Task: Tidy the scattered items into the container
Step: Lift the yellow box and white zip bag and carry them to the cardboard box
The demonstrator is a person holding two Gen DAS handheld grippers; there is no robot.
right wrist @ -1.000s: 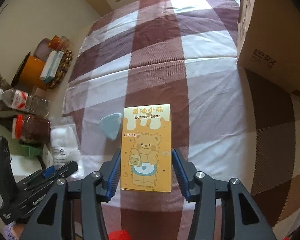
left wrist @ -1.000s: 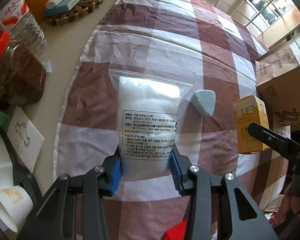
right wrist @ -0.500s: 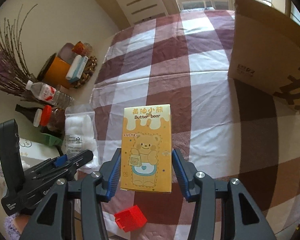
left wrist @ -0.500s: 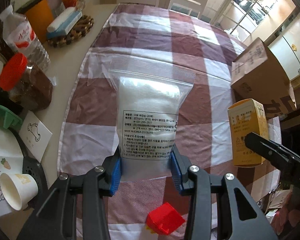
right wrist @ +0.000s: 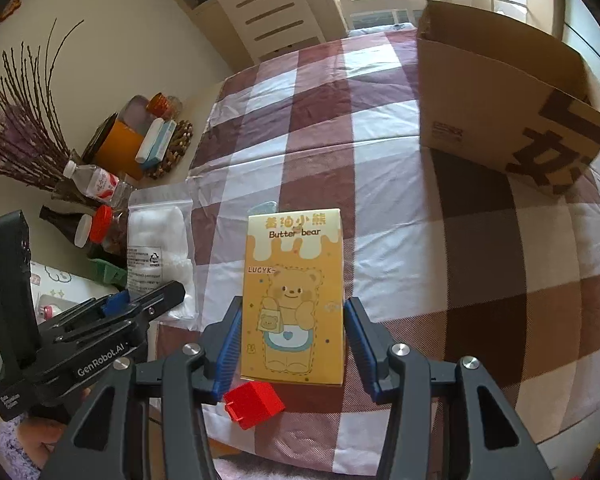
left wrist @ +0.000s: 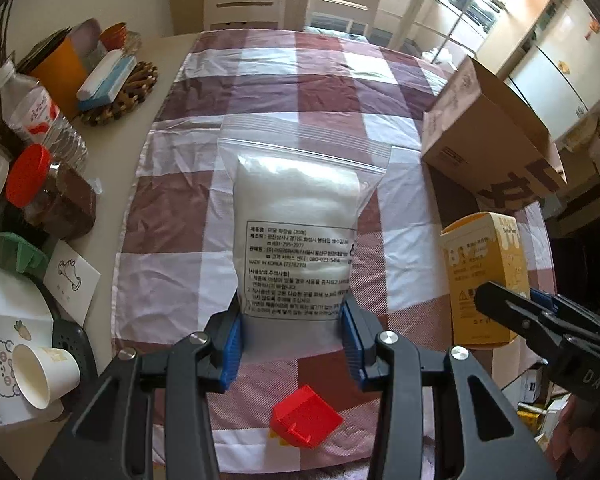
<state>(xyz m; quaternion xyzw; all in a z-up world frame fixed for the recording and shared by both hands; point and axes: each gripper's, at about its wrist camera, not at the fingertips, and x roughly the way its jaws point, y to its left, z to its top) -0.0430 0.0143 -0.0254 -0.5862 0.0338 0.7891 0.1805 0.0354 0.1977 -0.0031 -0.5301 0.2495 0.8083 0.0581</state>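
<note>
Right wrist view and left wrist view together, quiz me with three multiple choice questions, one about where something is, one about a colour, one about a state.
1. Where is the cardboard box relative to the yellow Butter bear box?
A. Farther along the checked cloth, to the right
B. Under it
C. On the floor

2. What colour is the small block lying on the cloth near the table edge?
A. Green
B. Red
C. White

3. What is the left gripper doing?
A. Open and empty
B. Shut on a bottle
C. Shut on the zip bag

Answers: 1 A, the right wrist view shows it beyond and right of the carton held in the right gripper. 2 B, it is bright red in both views. 3 C, both blue pads press the bag's lower sides.
</note>
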